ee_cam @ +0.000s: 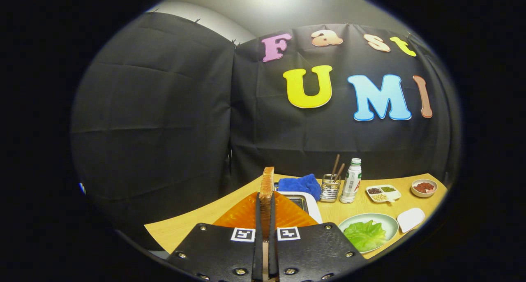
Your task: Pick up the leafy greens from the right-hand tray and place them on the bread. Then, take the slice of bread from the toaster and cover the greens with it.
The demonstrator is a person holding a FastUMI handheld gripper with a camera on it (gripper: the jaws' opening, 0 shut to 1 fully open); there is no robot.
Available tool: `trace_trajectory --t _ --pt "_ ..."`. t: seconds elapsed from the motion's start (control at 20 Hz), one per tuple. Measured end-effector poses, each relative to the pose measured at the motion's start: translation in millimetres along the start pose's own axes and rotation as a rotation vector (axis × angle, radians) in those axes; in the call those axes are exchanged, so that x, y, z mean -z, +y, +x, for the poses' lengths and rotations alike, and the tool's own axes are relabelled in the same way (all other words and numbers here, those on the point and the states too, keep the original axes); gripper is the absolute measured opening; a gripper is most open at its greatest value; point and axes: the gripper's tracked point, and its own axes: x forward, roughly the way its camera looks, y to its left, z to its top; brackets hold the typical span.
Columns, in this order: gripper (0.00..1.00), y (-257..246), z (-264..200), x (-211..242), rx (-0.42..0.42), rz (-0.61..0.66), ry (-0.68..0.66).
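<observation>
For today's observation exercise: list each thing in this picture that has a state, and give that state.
gripper: shut on the bread slice
bread slice: held upright on edge between the fingers
leafy greens: lying on the plate
plate: holding the greens
bottle: upright, capped
blue cloth: crumpled

Camera rides the tool [265, 216], looking forward, slightly downward across the table [197, 220] toward the wall.

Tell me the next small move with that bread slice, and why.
Probably carry it toward the plate and lower it flat over the leafy greens. The hand-held gripper is shut on the bread slice, held upright above the orange mat, while the greens lie uncovered.
</observation>
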Motion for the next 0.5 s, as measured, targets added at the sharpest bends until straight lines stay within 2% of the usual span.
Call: trace_trajectory --t 0.5 --pt "0.05 -18 -33 -39 -0.019 0.002 -0.068"
